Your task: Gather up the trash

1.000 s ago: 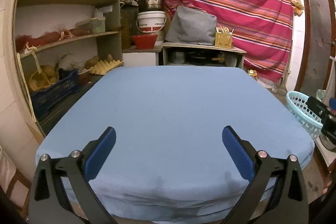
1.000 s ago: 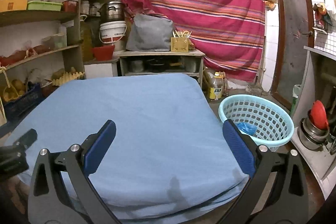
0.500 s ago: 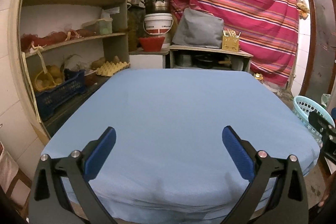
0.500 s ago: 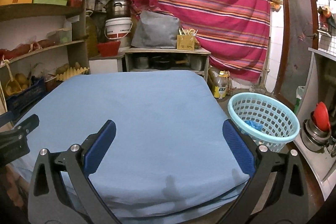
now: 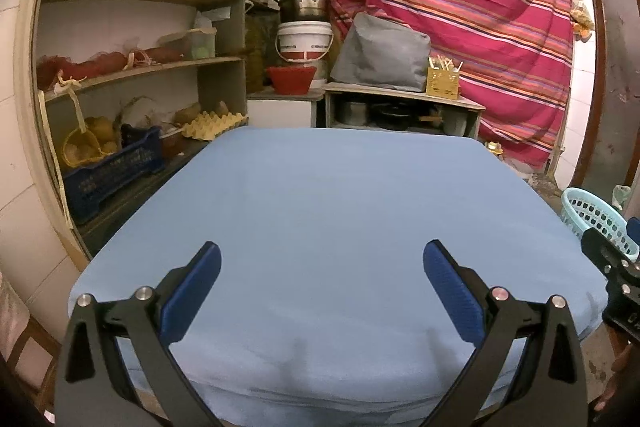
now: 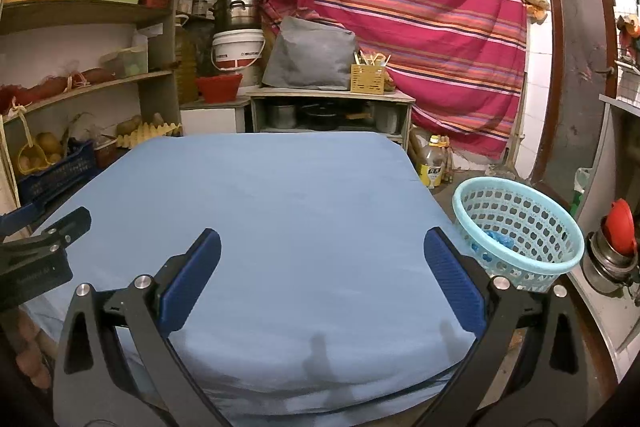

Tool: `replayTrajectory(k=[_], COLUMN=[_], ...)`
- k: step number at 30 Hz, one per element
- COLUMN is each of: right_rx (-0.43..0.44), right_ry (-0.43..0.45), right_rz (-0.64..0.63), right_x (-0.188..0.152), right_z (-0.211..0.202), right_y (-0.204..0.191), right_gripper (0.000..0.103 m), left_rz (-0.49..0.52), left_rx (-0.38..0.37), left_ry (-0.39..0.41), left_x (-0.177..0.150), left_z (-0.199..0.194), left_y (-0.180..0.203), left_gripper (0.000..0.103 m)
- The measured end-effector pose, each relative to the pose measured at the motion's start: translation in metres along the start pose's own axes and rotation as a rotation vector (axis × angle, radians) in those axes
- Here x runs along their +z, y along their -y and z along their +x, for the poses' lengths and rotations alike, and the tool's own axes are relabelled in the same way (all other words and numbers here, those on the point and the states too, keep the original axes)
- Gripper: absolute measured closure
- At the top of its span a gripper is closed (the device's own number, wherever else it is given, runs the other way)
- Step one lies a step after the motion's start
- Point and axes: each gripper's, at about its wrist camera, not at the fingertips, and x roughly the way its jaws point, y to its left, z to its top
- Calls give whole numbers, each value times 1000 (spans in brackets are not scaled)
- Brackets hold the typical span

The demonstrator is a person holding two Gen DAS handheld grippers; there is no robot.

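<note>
The broad table under a smooth pale-blue cloth [image 6: 288, 211] fills both views, and its visible surface carries nothing to pick up. By that, the collecting looks finished or close to it. What may be left lies out of view, on the floor or past the table's edges.

Beyond the table hangs a red striped cloth [image 6: 400, 7], with wooden shelves of boxes, vegetables and egg trays [image 5: 132, 67] along the left wall and a low cabinet [image 6: 332, 111] holding pots. None of these stands in the way – the path from table to basket is open.

The round light-blue plastic mesh basket [image 6: 516, 231] sits on the floor just beside the table's right edge. Inside it lies a crumpled blue scrap [image 6: 498, 239] – probably the collected trash, though the mesh half hides it.

The left gripper [image 5: 320, 267] hovers over the near part of the table, jaws spread wide and holding nothing. The right gripper [image 6: 320, 267] hangs likewise near the basket side, jaws spread and bare.
</note>
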Motion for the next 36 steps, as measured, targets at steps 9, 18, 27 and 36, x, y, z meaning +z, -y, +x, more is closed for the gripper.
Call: replayTrajectory(k=[9, 18, 27, 36], right_rx=[24, 34, 25, 26], right_ry=[11, 9, 29, 34], right_rz=[-11, -10, -18, -18], right_x=[2, 4, 5, 4], right_z=[3, 6, 5, 5], right_y=[-5, -4, -6, -6], right_gripper=[4, 4, 4, 4], left_rz=[15, 11, 17, 18], left_rx=[25, 32, 38, 38], left_ry=[29, 28, 29, 33], left_x=[1, 0, 1, 2], left_z=[-2, -1, 3, 4], left_y=[-2, -5, -10, -12], left_gripper=[4, 4, 4, 4])
